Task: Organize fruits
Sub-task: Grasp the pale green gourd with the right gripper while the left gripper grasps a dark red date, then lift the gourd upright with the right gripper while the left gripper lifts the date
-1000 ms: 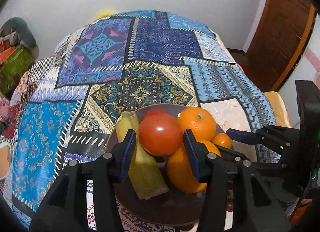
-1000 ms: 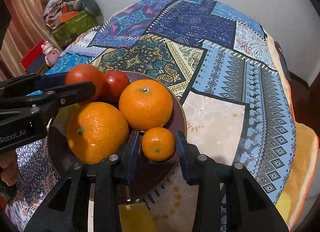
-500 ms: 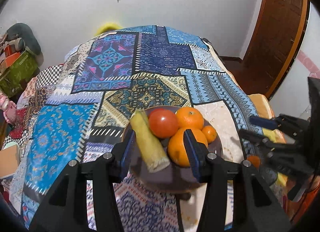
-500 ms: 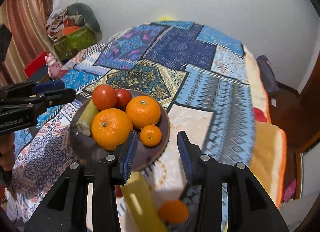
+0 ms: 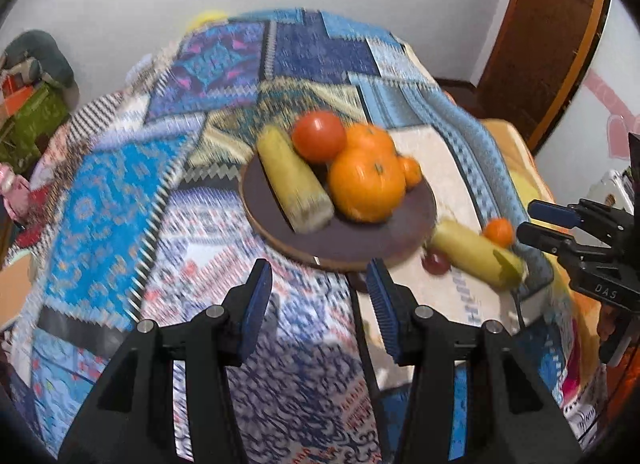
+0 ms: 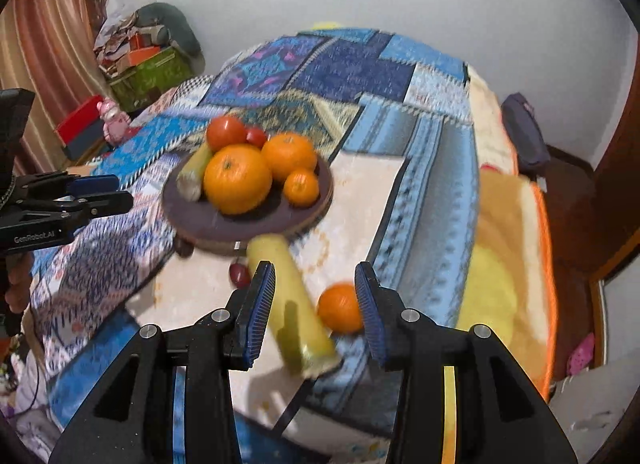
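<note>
A round dark plate (image 5: 348,240) (image 6: 200,216) sits on the patchwork cloth. It holds a big orange (image 5: 366,184) (image 6: 237,178), a second orange (image 6: 289,156), a small orange (image 6: 301,186), a tomato (image 5: 319,136) (image 6: 225,132) and a yellow corn cob (image 5: 294,180). Off the plate lie another corn cob (image 6: 294,304) (image 5: 476,252), a small orange (image 6: 340,308) (image 5: 498,231) and a small red fruit (image 6: 239,274) (image 5: 436,263). My left gripper (image 5: 320,304) is open and empty, short of the plate. My right gripper (image 6: 315,306) is open, above the loose cob and orange.
The patterned cloth (image 6: 360,76) covers a bed-like surface; an orange-yellow blanket (image 6: 508,248) hangs at its right edge. Boxes and clutter (image 6: 140,60) stand at the far left by a curtain. A wooden door (image 5: 552,32) is at the right.
Both grippers have pulled back and up from the plate, open and empty. The loose cob, small orange and red fruit beside the plate have come into view.
</note>
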Demonstrator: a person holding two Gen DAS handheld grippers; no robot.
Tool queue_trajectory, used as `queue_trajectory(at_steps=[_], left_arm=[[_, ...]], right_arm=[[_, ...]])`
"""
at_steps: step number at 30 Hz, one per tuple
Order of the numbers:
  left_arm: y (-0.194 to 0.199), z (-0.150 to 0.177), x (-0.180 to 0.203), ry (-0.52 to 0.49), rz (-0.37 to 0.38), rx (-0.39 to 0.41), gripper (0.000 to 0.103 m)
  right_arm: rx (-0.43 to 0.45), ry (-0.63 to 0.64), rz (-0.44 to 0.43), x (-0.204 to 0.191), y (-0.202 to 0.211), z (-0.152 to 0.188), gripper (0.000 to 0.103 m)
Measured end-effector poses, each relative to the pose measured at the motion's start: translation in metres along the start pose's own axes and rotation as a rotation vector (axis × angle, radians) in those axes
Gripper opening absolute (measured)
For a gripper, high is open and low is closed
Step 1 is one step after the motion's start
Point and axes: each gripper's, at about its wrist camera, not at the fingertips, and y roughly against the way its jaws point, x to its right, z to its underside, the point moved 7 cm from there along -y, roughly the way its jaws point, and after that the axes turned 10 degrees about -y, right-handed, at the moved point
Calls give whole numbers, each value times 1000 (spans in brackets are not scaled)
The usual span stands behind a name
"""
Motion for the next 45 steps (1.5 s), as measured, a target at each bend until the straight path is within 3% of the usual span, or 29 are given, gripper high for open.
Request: queue_trajectory(at_steps=[6,14,22,26,35,39,45], left_arm=[[-22,15,20,-17,35,-58,49],[-53,9,31,-27,58,-118,45],[-66,3,31,-27,42,-117,39],[-66,4,33,-38,42,-113,25],[-59,8,32,-48,45,-106,22],[-51,12,29,-43,44,-97,22],[-35,15,19,-16,39,-71,22]], right_arm=[[-60,-39,-27,0,-13,25,38],[-94,-60,-22,6,-25,34,43],[-125,-44,-42,-4,-39,40,45],[-145,-30,-73,-14,-40,45,43],[-155,-26,-93,-22,-46,40,41],[-119,2,-44,-25,-54,36,35],[-88,-26,-49,-22,-46,35,35]])
